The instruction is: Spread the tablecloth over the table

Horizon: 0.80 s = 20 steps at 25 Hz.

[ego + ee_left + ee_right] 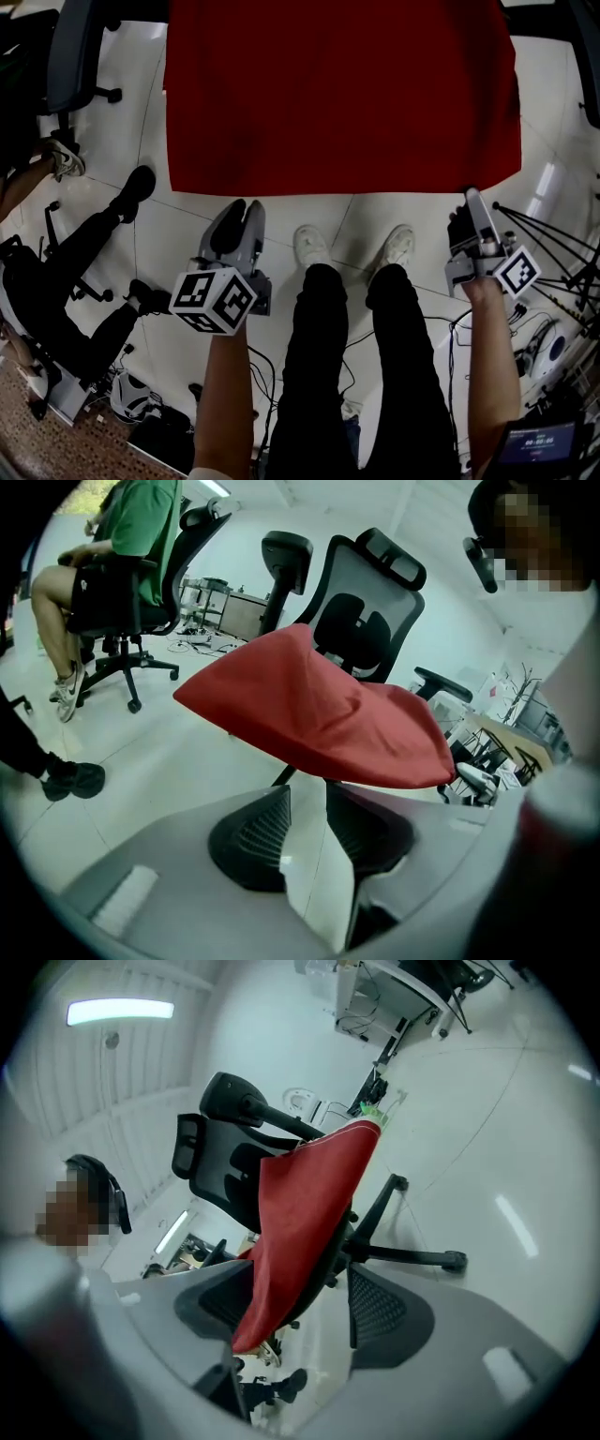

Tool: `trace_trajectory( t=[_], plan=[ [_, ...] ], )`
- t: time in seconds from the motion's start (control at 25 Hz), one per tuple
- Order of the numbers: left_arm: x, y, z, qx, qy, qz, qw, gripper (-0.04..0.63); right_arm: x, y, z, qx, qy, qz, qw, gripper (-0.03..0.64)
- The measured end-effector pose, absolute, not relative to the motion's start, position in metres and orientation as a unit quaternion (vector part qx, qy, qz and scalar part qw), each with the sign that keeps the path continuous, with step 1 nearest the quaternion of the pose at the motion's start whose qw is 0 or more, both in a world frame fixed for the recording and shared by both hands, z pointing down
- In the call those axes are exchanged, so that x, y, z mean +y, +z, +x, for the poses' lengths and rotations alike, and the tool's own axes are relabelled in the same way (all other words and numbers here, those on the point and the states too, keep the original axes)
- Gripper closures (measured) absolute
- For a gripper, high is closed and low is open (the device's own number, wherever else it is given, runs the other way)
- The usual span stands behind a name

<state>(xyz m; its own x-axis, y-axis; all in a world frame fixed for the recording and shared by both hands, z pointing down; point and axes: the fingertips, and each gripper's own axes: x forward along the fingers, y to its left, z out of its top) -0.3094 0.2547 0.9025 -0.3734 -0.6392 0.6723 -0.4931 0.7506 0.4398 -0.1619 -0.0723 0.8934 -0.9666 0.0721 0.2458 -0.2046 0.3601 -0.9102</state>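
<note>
Smooth red fabric tablecloth (342, 94) lies spread flat, table beneath hidden (far edge cut off). Grey plastic left gripper (246, 210) part-open, right gripper (472, 201) wide, both empty, near the cloth's front hem.

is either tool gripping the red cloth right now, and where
Neither. The left tool and right tool both have jaws apart, not pressing on the red cloth.

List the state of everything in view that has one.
Red tablecloth: spread out flat, edges drooping.
Left gripper: jaws apart, nothing between them.
Right gripper: jaws wide apart, cloth corner in line with the gap, not pinched.
Mesh office chair: upright, empty.
</note>
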Motion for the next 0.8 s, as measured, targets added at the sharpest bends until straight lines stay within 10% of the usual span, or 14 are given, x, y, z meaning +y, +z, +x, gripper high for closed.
trace_trajectory(
  t=[0.16, 0.28, 0.4, 0.8],
  plan=[
    [0.254, 0.900, -0.304, -0.827, -0.075, 0.345, 0.438, 0.466, -0.067, 0.878, -0.177, -0.814, 0.573, 0.001, 0.097, 0.301],
    [0.255, 0.901, -0.305, -0.830, -0.077, 0.340, 0.436, 0.466, -0.071, 0.877, -0.177, -0.823, 0.559, 0.014, 0.101, 0.525],
    [0.255, 0.900, -0.307, -0.828, -0.102, 0.333, 0.439, 0.466, -0.071, 0.874, -0.176, -0.840, 0.531, 0.020, 0.111, 0.597],
    [0.252, 0.892, -0.322, -0.721, -0.449, 0.275, 0.451, 0.379, -0.068, 0.869, -0.177, -0.847, 0.519, 0.023, 0.117, 0.603]
  ],
)
